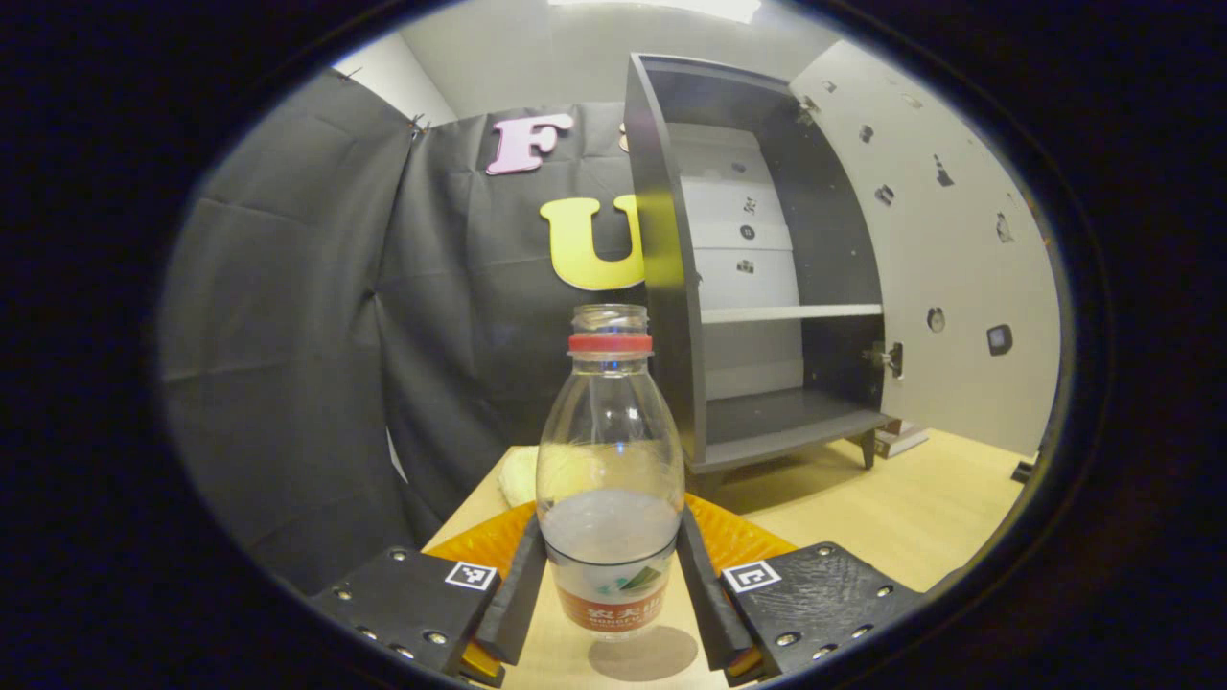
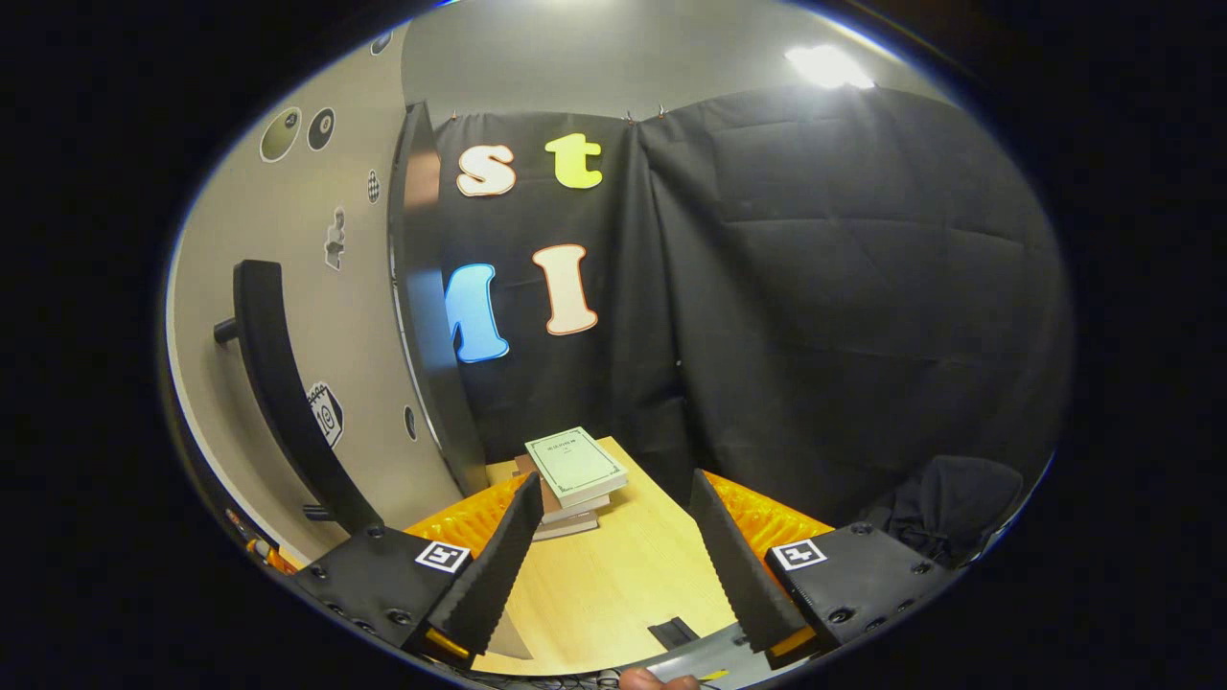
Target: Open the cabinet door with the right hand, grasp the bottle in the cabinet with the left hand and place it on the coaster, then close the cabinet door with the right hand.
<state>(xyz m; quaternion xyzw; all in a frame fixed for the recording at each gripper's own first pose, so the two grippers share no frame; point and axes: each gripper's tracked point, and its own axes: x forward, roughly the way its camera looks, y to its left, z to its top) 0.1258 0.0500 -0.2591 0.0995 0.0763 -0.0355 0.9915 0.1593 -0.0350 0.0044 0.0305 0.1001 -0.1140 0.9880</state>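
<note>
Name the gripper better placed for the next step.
Left. The left gripper already clamps the bottle above the table, ready to set it on the coaster. The right gripper is open beside the open cabinet door; closing comes later.

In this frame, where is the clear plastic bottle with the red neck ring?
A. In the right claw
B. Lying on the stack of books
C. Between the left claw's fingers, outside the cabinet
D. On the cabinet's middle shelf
C: the clear plastic bottle with the red neck ring stands upright between the left claw fingers, in front of the open dark grey cabinet, whose shelves are bare.
</note>
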